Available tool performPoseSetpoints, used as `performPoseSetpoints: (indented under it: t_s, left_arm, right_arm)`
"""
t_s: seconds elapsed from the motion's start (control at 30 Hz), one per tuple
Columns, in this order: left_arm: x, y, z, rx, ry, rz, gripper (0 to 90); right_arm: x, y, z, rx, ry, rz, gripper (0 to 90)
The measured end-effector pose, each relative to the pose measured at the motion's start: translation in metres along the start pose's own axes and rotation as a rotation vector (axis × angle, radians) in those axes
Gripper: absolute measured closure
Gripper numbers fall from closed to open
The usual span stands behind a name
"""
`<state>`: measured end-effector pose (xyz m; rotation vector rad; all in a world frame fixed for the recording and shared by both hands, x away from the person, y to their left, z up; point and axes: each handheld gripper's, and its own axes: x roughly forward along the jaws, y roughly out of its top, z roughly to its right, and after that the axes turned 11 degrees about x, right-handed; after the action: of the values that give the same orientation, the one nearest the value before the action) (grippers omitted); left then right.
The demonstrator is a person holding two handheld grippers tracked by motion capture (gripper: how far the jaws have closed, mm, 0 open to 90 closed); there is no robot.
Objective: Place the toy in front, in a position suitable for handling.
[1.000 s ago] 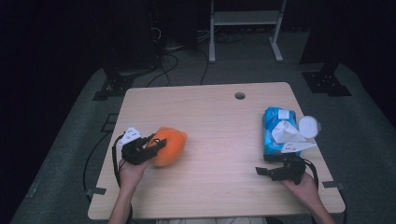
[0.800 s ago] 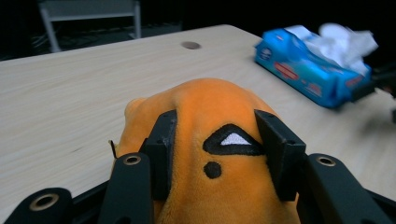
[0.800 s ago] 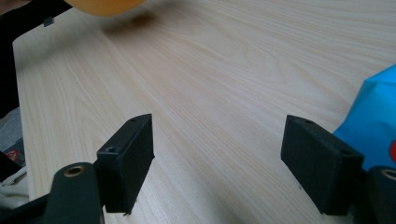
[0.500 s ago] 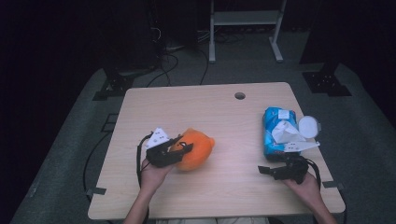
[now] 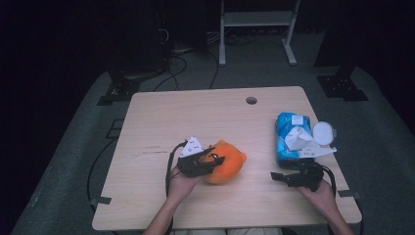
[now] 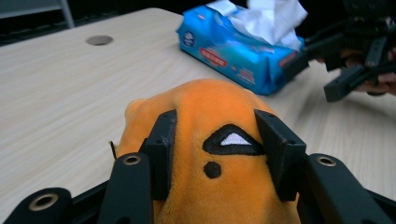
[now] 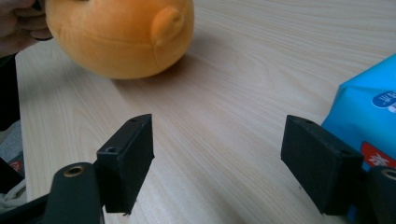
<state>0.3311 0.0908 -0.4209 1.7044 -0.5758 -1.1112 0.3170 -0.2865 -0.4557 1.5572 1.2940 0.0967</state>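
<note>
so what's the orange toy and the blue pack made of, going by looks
Orange toy: seemingly soft plush, with a fuzzy matte nap and stitched black-and-white markings; it dents under the left gripper. Blue pack: probably thin glossy plastic film, shiny and creased, with a white sheet sticking out.

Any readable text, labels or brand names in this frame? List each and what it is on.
No text can be read for certain.
Blue wipes pack: a red label with white print and a round white mark, too blurred to read.
The same pack in the right gripper view: white characters on a blue oval, cut off and unreadable.
Orange plush toy: only a stitched black-and-white shape, no lettering.
</note>
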Motion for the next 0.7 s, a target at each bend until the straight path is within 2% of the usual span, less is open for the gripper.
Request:
performPoseSetpoints:
  t_s: [0.13, 0.17, 0.2, 0.23, 0.3, 0.43, 0.47, 0.6, 0.7]
  left_arm:
    - [0.007, -0.004, 0.007, 0.039, -0.035, -0.027, 48.2]
    - [0.003, 0.0, 0.01, 0.056, -0.013, -0.046, 39.7]
    - [0.003, 0.0, 0.01, 0.056, -0.013, -0.046, 32.5]
    - [0.0, 0.002, 0.011, 0.057, 0.003, -0.052, 32.5]
    - [-0.009, 0.002, 0.013, 0.046, -0.002, -0.035, 21.7]
    - [-0.024, 0.0, 0.015, 0.025, 0.018, -0.019, 16.8]
    - [-0.025, -0.001, 0.015, 0.024, 0.023, -0.024, 13.7]
    - [-0.026, -0.009, 0.012, 0.024, 0.043, -0.055, 12.7]
    - [-0.027, -0.011, 0.01, 0.021, 0.044, -0.057, 10.9]
  right_arm:
    - [0.0, -0.001, -0.002, -0.012, -0.002, -0.013, 24.2]
    - [-0.001, -0.002, -0.004, -0.013, -0.001, -0.011, 24.3]
    - [-0.001, -0.002, -0.004, -0.013, -0.001, -0.011, 24.3]
    - [-0.003, -0.002, -0.006, -0.015, 0.0, -0.005, 24.2]
    - [-0.008, -0.003, -0.01, -0.028, -0.003, 0.009, 24.2]
    - [-0.011, -0.002, -0.012, -0.034, -0.005, 0.027, 24.3]
    - [-0.012, -0.001, -0.012, -0.033, -0.007, 0.031, 24.2]
    - [-0.011, 0.001, -0.012, -0.036, -0.01, 0.03, 24.2]
    - [-0.014, 0.009, -0.019, -0.063, -0.008, 0.06, 24.3]
